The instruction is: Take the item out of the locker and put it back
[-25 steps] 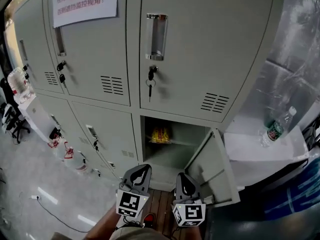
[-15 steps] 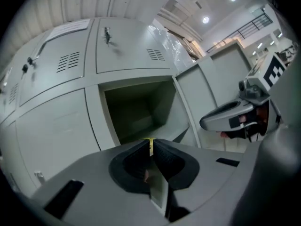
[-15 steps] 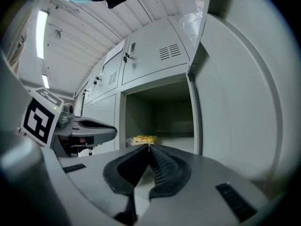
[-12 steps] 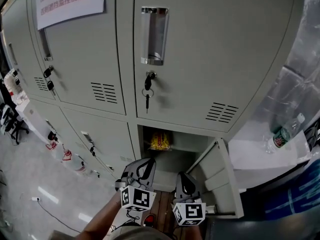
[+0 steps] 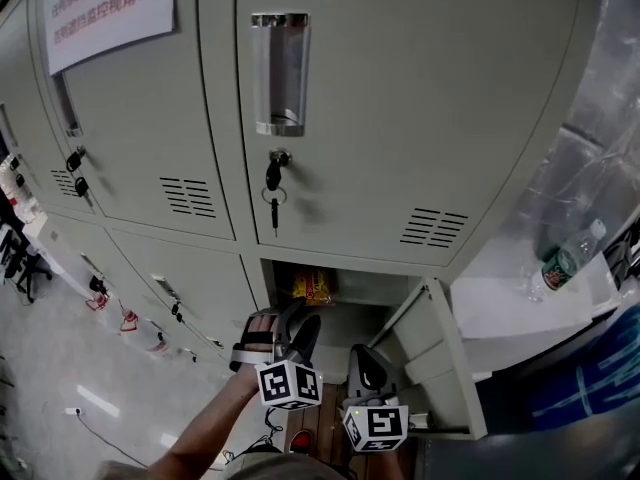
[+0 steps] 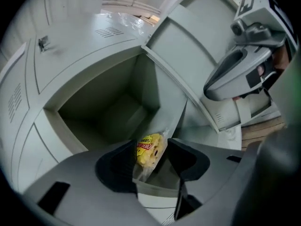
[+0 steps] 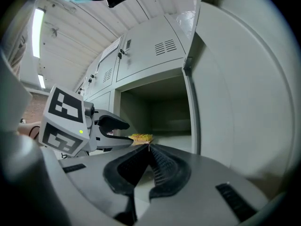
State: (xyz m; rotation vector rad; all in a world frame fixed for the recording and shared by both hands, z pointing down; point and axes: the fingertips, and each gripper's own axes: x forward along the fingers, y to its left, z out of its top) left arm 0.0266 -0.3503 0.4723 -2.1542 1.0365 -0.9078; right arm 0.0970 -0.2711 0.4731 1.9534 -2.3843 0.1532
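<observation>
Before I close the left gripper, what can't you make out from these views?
- Left gripper view: the left gripper, its jaws having just been opening, frames the snack bag. Its own body hides the bag's lower end. Whether the bag sits between the jaws or beyond them is unclear.
- Right gripper view: the left gripper covers most of the bag.
- Head view: the bag's print is too small to read, and the paper notice is cut off by the top edge.

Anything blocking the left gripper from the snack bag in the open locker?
Nothing visible. The door is swung aside, and the snack bag lies straight ahead of the left gripper. Its jaws have just been opening; the bag shows in their gap, unpressed.
</observation>
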